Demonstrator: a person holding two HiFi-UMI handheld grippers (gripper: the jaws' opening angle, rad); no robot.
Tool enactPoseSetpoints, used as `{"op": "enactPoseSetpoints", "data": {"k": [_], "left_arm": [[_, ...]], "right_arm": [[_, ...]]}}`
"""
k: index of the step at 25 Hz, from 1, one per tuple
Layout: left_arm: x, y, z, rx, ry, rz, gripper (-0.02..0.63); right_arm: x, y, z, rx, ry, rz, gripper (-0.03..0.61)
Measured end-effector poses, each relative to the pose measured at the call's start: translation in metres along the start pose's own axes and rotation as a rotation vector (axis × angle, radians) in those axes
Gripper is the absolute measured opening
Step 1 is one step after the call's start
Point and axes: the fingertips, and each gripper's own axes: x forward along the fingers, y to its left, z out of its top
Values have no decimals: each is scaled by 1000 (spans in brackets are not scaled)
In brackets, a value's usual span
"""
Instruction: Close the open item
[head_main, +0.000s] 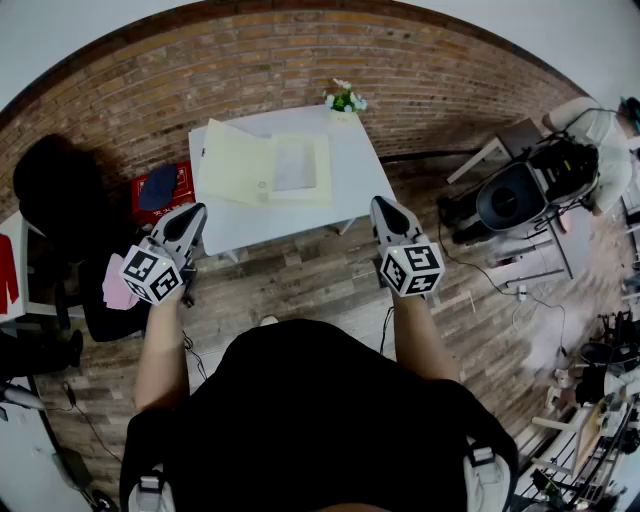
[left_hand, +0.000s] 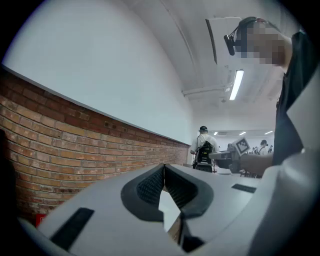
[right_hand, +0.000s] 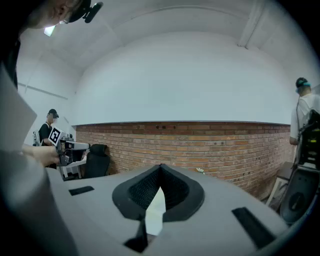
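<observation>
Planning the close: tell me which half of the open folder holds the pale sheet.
The right half, nearer the flowers; the left half is plain cream.

The pale yellow folder (head_main: 240, 165) lies open and flat on the white table (head_main: 350, 195). Its two leaves are spread side by side, and a whitish sheet (head_main: 294, 163) is in the right leaf. The folder is ahead of the left gripper (head_main: 193, 212) and the right gripper (head_main: 383, 205), between their lines, and touches neither.
</observation>
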Motion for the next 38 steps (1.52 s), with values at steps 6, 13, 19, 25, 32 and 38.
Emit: {"op": "enactPoseSetpoints", "data": {"k": [6, 13, 19, 25, 32, 38], "left_arm": [[-7, 25, -4, -20, 7, 2, 14], [-11, 49, -7, -34, 14, -4, 14], [-10, 63, -9, -40, 20, -23, 14], [-8, 72, -8, -44, 4, -28, 14], [5, 74, -15, -48, 11, -29, 14], [16, 73, -14, -49, 27, -16, 14]], "right_arm": [[16, 12, -1, 17, 12, 1, 20], [30, 21, -3, 34, 25, -7, 20], [39, 28, -2, 34, 31, -19, 20], [40, 25, 1, 47, 30, -25, 20], [48, 12, -6, 60, 34, -29, 20], [57, -1, -11, 77, 38, -20, 20]]}}
